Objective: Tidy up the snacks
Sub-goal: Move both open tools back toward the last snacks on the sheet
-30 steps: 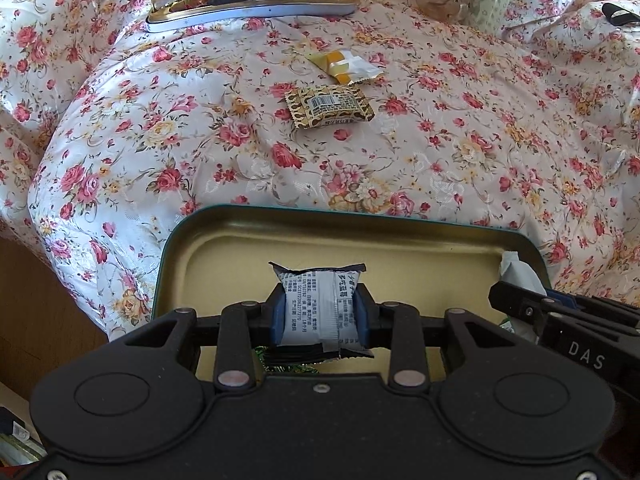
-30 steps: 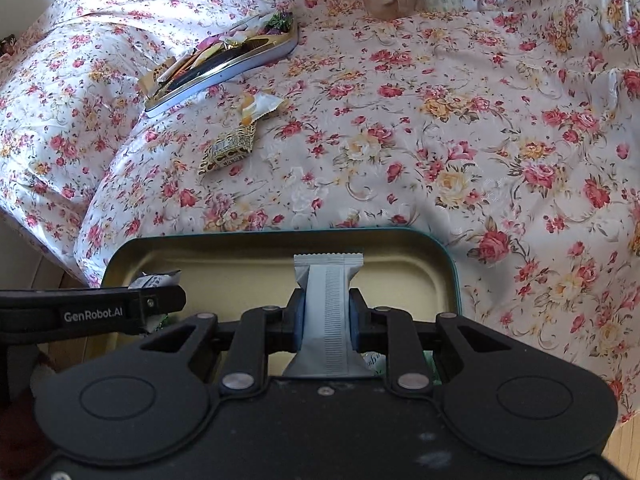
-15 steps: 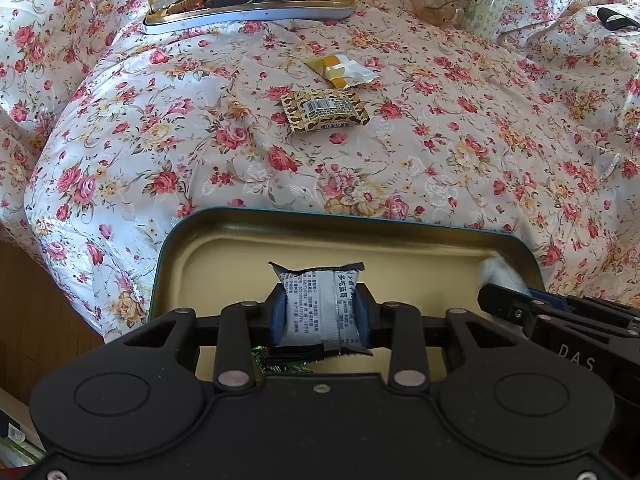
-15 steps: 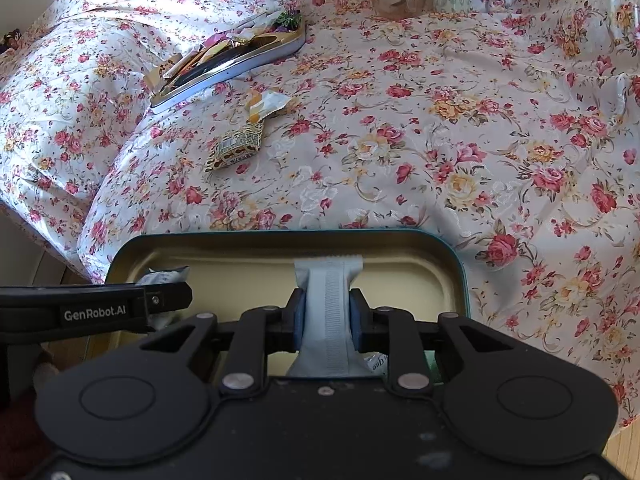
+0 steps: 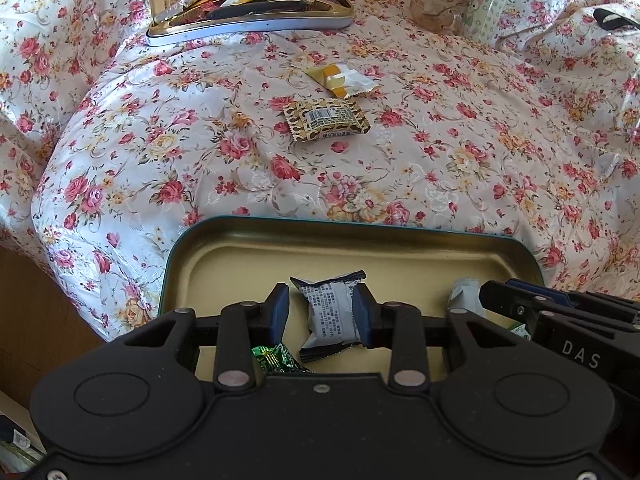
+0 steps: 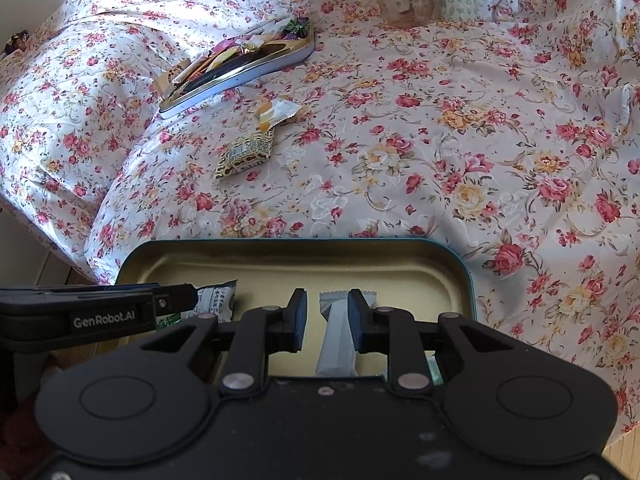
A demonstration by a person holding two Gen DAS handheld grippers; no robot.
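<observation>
Both pairs of fingers have spread open over the tin (image 5: 400, 240) — the dark packet (image 5: 332, 314) and grey packet (image 6: 340, 332), leaning on one finger, could snag on withdrawal.

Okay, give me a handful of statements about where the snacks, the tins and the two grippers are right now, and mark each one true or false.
1. The left gripper has its jaws spread around a grey-wrapped snack over the gold-lined tin. True.
2. The right gripper is clamped shut on the pale grey packet. False: its jaws are open, with a gap on the left side.
3. Two loose snacks, a leopard-print packet and an orange-and-white wrapper, lie on the floral cloth. True.
4. The far tin is empty. False: wrapped snacks are heaped in it.
5. A green foil candy lies in the near tin. True.
</observation>
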